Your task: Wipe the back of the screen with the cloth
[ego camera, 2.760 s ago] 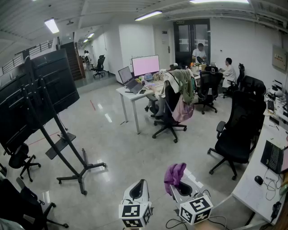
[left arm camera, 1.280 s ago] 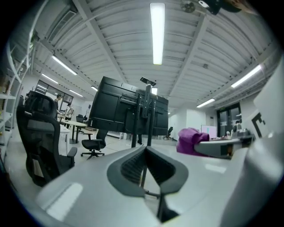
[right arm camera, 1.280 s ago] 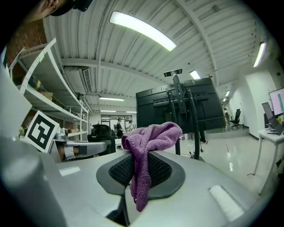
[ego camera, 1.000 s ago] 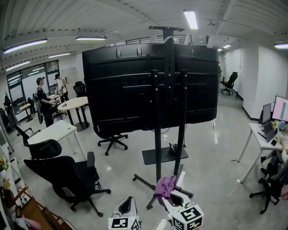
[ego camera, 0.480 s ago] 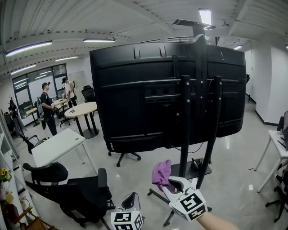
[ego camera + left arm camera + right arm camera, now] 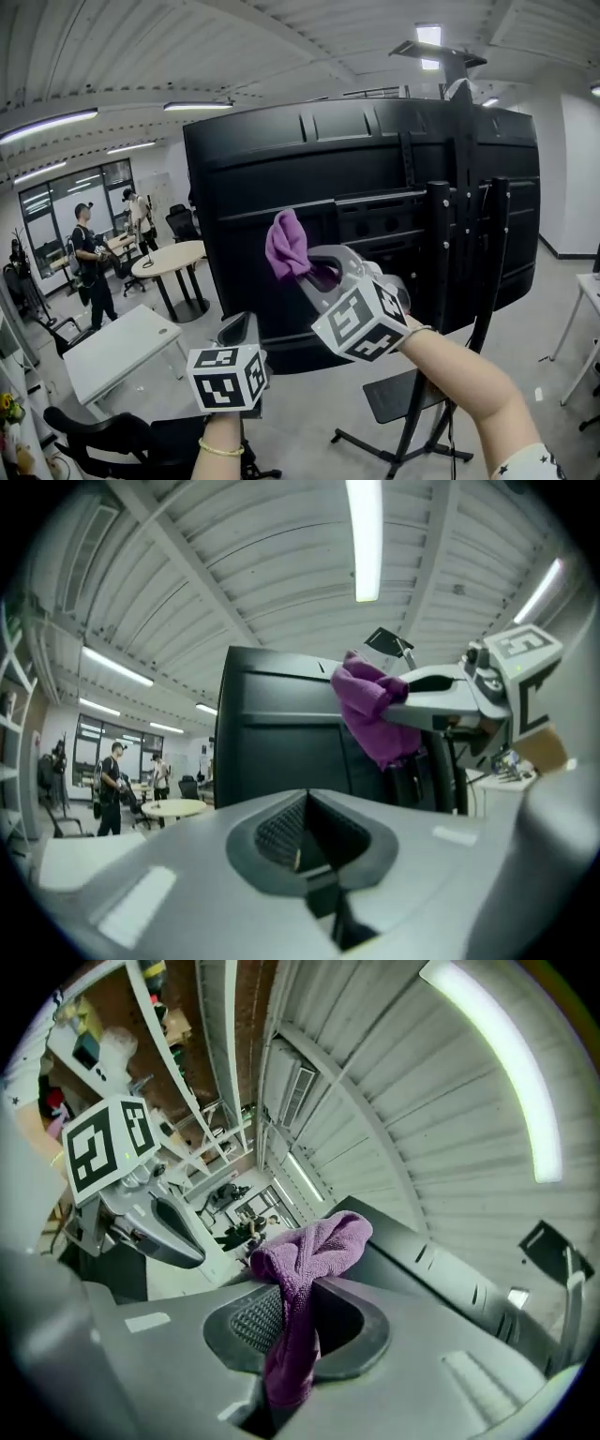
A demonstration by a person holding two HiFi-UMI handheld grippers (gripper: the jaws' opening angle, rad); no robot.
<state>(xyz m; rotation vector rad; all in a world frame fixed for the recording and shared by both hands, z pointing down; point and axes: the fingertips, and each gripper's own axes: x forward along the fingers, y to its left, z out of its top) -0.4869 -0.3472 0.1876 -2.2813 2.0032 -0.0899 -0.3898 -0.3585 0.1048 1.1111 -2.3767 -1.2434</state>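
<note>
One cloth (image 6: 287, 246) clamped in right tongs (image 6: 315, 266).

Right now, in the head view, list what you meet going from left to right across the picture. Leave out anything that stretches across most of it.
person in dark clothes → round table → left gripper → purple cloth → stand's upright pole

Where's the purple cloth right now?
In the head view the purple cloth is pinched in the right gripper, held up before the black screen, left of its stand.
</note>
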